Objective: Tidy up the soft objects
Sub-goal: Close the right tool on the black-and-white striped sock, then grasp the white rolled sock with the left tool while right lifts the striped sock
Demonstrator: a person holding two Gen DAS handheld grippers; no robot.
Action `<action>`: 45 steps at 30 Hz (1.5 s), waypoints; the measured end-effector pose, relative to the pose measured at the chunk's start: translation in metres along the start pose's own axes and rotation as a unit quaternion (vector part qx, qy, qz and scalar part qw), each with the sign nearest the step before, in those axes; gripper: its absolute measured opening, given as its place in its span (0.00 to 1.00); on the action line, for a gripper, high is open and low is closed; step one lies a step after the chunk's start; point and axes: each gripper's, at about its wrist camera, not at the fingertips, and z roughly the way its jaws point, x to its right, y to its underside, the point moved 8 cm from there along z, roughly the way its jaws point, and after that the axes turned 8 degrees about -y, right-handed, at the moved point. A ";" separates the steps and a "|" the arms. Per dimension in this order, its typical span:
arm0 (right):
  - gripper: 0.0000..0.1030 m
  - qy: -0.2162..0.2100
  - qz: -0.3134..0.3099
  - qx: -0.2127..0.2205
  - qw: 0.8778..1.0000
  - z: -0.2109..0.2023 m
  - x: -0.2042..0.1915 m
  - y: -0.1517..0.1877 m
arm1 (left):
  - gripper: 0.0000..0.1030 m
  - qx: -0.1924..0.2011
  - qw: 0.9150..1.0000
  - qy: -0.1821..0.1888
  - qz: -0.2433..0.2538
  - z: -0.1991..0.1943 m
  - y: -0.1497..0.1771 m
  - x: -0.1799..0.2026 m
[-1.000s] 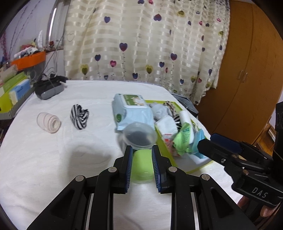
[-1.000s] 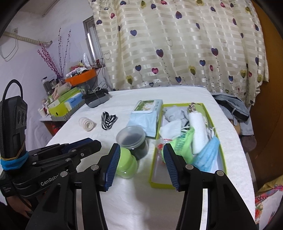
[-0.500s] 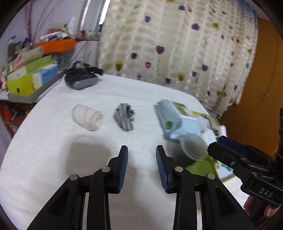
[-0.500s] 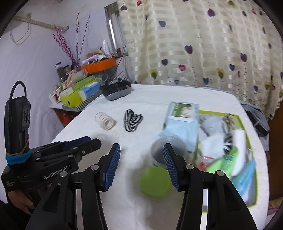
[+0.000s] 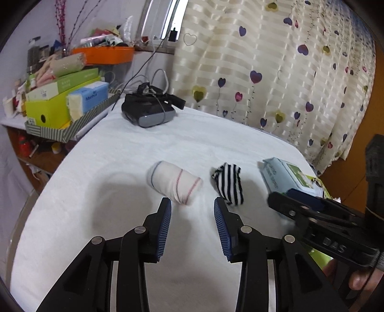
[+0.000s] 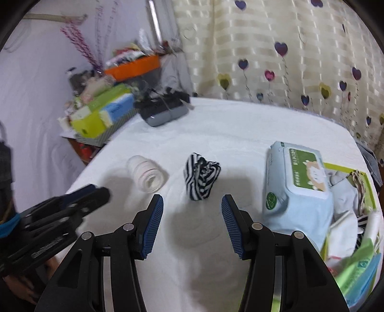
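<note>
Fingers (image 5: pixel 165 216) of the opening left gripper (image 5: pixel 192 211) stand just short of the white roll (image 5: pixel 175 183).

Black left gripper (image 5: pixel 192 213), ribbed blue pads, silver screws, right gripper (image 6: pixel 192 211) alike

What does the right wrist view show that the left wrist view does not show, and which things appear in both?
Only the right wrist view: the inside of the green tray, filled with soft items, and the whole top of the wipes pack.

Only the left wrist view: the window frame and the power cable hanging down from it.

Both: the rolled white bandage, the striped sock, the dark headset, the heart curtain, the shelf boxes. The left gripper is opening, with nothing between its fingers; the right gripper is open and empty.
</note>
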 end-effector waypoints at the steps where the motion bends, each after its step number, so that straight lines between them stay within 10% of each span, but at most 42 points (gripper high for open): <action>1: 0.50 0.001 0.005 -0.002 1.000 0.007 0.001 -0.003 | 0.37 -0.004 1.000 0.000 -0.001 0.005 -0.002 -0.003; 16: 0.50 0.033 0.091 -0.064 0.993 0.106 0.028 -0.005 | 0.38 -0.042 0.998 -0.006 -0.046 0.054 -0.017 -0.021; 21: 0.17 0.027 0.083 -0.046 0.995 0.092 0.023 -0.006 | 0.38 -0.060 0.995 -0.002 -0.083 0.067 -0.018 -0.025; 36: 0.16 0.006 0.041 0.055 0.998 -0.001 0.005 -0.031 | 0.53 -0.096 0.980 -0.046 -0.167 0.101 -0.018 -0.020; 45: 0.16 0.005 0.047 0.071 0.996 -0.022 0.018 -0.030 | 0.53 -0.102 0.984 -0.063 -0.129 0.123 -0.015 0.009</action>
